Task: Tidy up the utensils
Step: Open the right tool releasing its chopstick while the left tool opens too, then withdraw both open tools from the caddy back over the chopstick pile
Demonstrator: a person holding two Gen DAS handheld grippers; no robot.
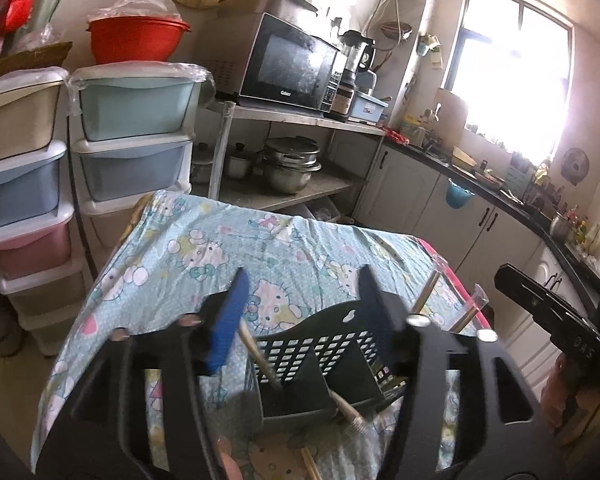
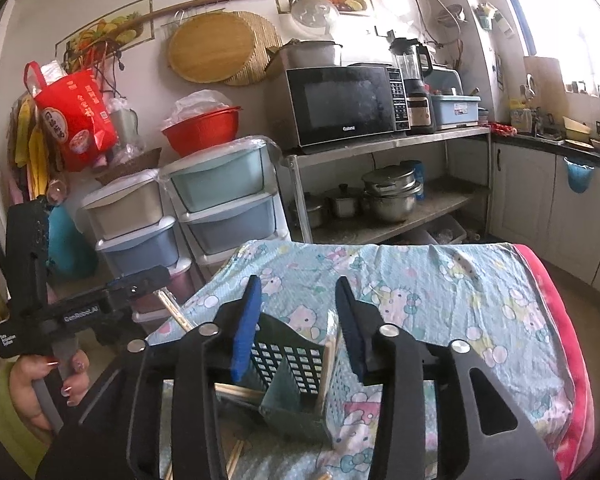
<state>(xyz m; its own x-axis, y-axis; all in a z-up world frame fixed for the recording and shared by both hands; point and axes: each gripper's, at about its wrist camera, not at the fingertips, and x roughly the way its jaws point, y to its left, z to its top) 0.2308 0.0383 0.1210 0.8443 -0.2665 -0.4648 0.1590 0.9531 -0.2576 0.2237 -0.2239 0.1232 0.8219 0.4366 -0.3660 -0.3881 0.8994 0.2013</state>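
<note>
Utensils are sitting in and around a dark green perforated plastic caddy point(image 1: 324, 364), which is standing upright on a table draped in a crinkled pale-blue cartoon-print cloth point(image 1: 204, 256). Both grippers are hanging above it, looking down into its compartments, probably to judge which slot takes what.

In the left wrist view, the left gripper point(image 1: 304, 300) is hovering with its 2 jaws spread wide and nothing between them. A wooden-handled utensil point(image 1: 260, 360) is leaning diagonally in the caddy's left compartment, and another wooden handle with a metal ferrule point(image 1: 350, 410) is resting against the front wall. Pale sticks, likely chopsticks point(image 1: 426, 294), are poking up beyond the caddy's right side; I cannot tell which compartment is holding them.

In the right wrist view, the right gripper point(image 2: 298, 300) is likewise hanging released and empty, blue pads point(image 2: 246, 320) facing inward over the caddy's grid wall. Light bamboo chopsticks point(image 2: 236, 392) are lying slantwise across the left compartment, and more loose sticks point(image 2: 234, 458) are lying on the cloth just beside the base.

Those loose pieces look like the remaining work. Being thin, round and smooth, they are likely to roll or slip in a pinch.
</note>
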